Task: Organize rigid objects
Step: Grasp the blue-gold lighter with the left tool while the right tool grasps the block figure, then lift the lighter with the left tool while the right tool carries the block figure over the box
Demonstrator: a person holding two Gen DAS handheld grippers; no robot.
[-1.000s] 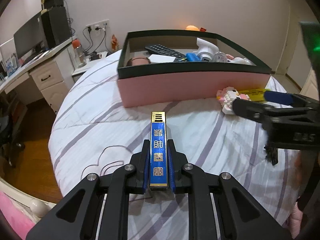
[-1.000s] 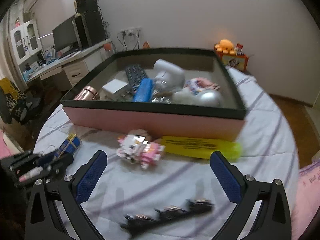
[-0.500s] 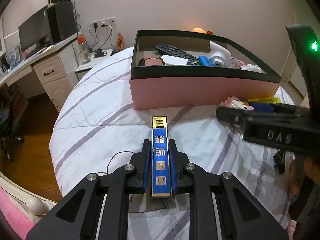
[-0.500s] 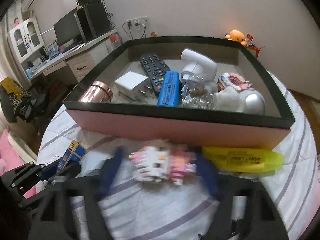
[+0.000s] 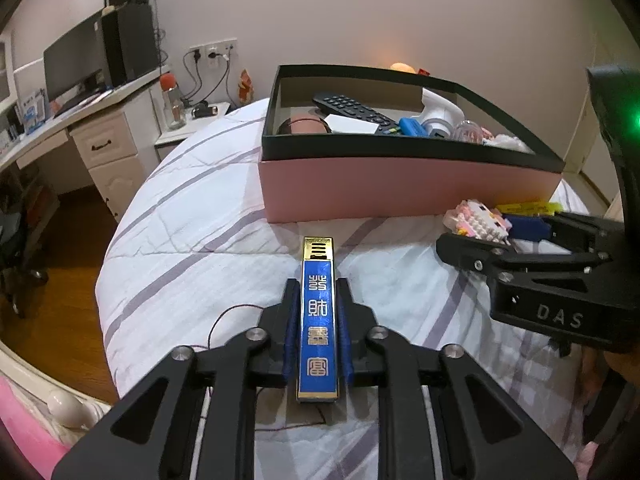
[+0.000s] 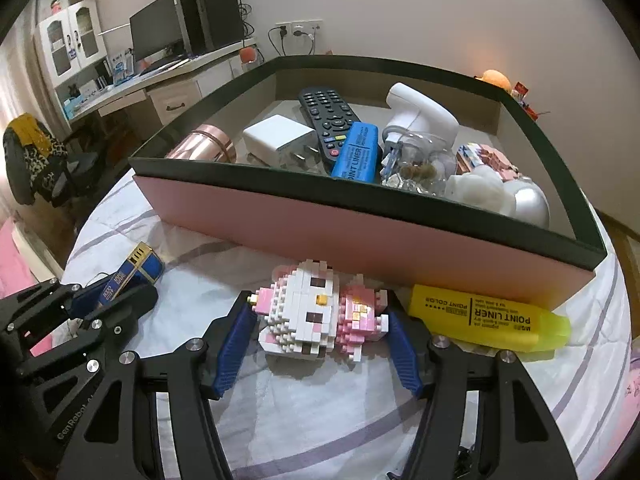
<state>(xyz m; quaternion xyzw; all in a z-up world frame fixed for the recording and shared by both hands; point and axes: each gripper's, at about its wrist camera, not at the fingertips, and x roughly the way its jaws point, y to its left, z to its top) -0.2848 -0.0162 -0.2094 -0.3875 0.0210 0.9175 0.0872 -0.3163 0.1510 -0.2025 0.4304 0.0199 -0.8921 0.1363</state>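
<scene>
Left gripper [image 5: 317, 344]: fingers closed on the blue bar [image 5: 317, 320], which projects forward between them, above the bedspread [image 5: 192, 248]. Right gripper [image 6: 316, 344]: jaws part open, one pad on each side of the block cat [image 6: 320, 316]; contact cannot be confirmed. Box [image 6: 360, 236] lies directly ahead; yellow marker [image 6: 488, 316] just right.

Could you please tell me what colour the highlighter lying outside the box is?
Yellow; the highlighter shows best in the right wrist view, beside the box.
</scene>
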